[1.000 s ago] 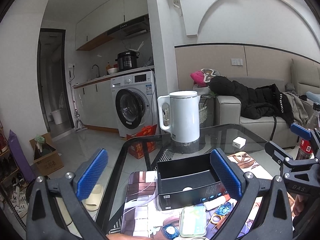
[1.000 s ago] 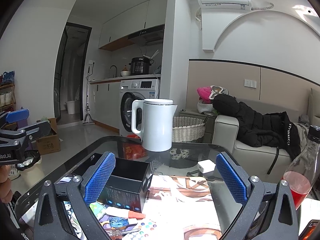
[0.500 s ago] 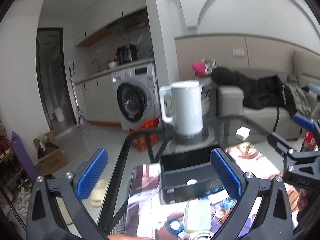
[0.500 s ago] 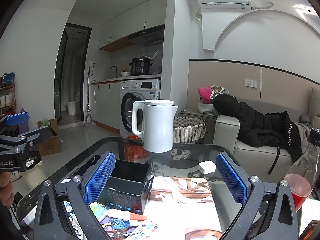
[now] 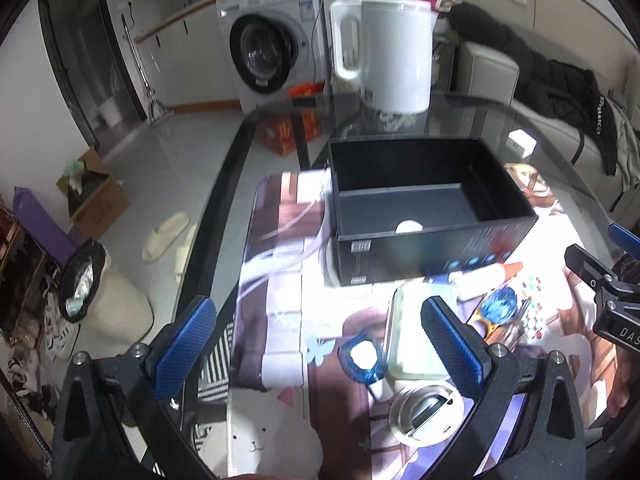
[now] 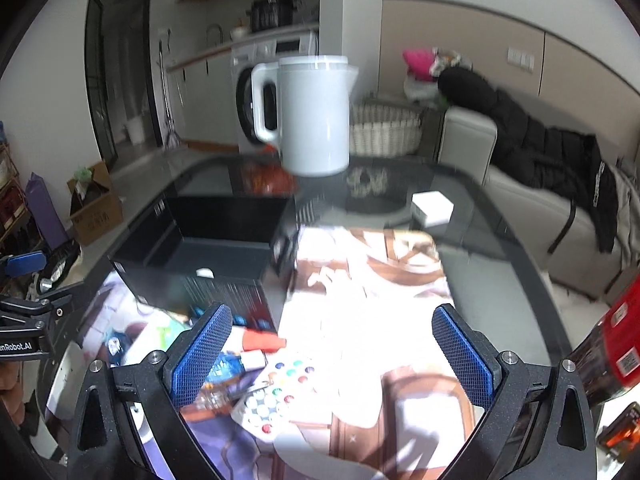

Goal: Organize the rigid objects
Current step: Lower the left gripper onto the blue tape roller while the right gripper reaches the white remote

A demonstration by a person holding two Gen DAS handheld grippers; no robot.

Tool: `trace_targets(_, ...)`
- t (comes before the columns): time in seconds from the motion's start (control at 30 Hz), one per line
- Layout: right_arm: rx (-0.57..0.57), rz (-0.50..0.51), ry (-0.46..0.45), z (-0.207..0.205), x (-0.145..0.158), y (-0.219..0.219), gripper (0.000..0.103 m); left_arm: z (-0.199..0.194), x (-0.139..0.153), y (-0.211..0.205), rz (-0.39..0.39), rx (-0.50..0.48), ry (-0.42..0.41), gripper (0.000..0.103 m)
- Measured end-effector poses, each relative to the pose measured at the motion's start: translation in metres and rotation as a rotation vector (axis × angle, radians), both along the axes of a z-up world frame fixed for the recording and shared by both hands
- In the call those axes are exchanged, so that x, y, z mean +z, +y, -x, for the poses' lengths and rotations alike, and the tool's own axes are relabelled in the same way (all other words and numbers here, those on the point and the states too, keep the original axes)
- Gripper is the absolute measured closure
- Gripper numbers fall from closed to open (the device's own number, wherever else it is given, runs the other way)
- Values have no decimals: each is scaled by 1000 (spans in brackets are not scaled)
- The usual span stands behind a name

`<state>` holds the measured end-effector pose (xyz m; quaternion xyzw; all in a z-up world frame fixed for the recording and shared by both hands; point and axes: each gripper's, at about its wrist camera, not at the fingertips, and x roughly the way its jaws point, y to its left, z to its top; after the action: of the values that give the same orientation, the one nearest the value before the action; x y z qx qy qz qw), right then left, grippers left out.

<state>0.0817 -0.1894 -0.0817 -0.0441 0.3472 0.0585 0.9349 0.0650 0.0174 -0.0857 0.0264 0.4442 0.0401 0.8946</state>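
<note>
An open black box [image 5: 428, 204] stands on the glass table, with one small white thing inside; it also shows in the right wrist view [image 6: 200, 248]. In front of it lie a pale green tin [image 5: 416, 332], a blue round thing [image 5: 362, 358], a white tube with an orange cap [image 5: 484, 276], a blue ball [image 5: 500, 304], a paint palette [image 6: 276, 396] and a round metal lid [image 5: 424, 412]. My left gripper [image 5: 320, 344] is open and empty above the tin and blue round thing. My right gripper [image 6: 332, 356] is open and empty above the palette.
A white kettle [image 5: 388, 52] stands behind the box. A small white charger [image 6: 432, 208] lies on the glass [image 6: 500, 248] to the right. A red-labelled bottle [image 6: 612, 352] stands at the far right. A patterned mat [image 5: 280, 280] covers the near table.
Both grippers have tilted down and moved forward over the table, so the box and the small things now fill the views. Both stay open.
</note>
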Motion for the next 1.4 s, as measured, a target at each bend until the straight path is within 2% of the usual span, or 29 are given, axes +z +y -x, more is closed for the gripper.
trace_targets(0.13,0,20,105,-10,-23,1,1,-4,-17,0,-18,5,90,0)
trace_targets(0.37,-10,95,183,-15,-47,6,4,-10,-44,-4,-53,-8,191,0)
trace_targets(0.47,-7,107,218,-19,-56,7,8,-11,-46,-2,-49,4,190,2)
trace_targets(0.57,-10,113,234,-19,-62,7,8,-16,-53,1,-54,15,228,4)
trace_targets(0.6,-10,114,232,-19,-62,7,8,-17,-55,3,-51,20,235,11)
trace_targets(0.67,-4,115,233,-19,-59,10,8,-19,-56,3,-40,4,230,15)
trace_targets(0.73,5,111,233,-19,-60,13,8,-20,-55,2,-46,-13,221,25)
trace_targets(0.8,22,118,221,-18,-60,19,9,-20,-53,1,-20,-43,220,57)
trace_targets(0.87,48,126,216,-15,-59,24,17,-21,-52,0,1,-62,230,71)
trace_targets(0.9,68,126,219,-15,-58,27,24,-21,-51,-1,0,-68,232,73)
trace_targets(0.97,105,137,235,-14,-57,30,37,-21,-51,-4,-25,-79,227,72)
trace_targets(1.0,113,150,250,-14,-58,31,48,-20,-51,-5,-47,-80,223,70)
trace_targets(1.03,117,138,256,-15,-60,29,48,-19,-50,-5,-62,-75,222,70)
trace_targets(1.07,109,125,260,-15,-60,25,48,-18,-48,-3,-65,-66,218,63)
trace_targets(1.1,96,109,266,-16,-60,21,48,-17,-45,-1,-53,-63,214,47)
trace_targets(1.13,88,93,273,-17,-60,18,47,-16,-42,4,-38,-57,203,42)
trace_targets(1.27,76,78,287,-21,-61,17,44,-10,-40,18,-11,-36,208,41)
trace_targets(1.33,82,79,287,-20,-61,23,28,-6,-43,23,0,-36,225,38)
trace_targets(1.4,75,82,282,-19,-62,27,23,-2,-47,27,6,-47,243,29)
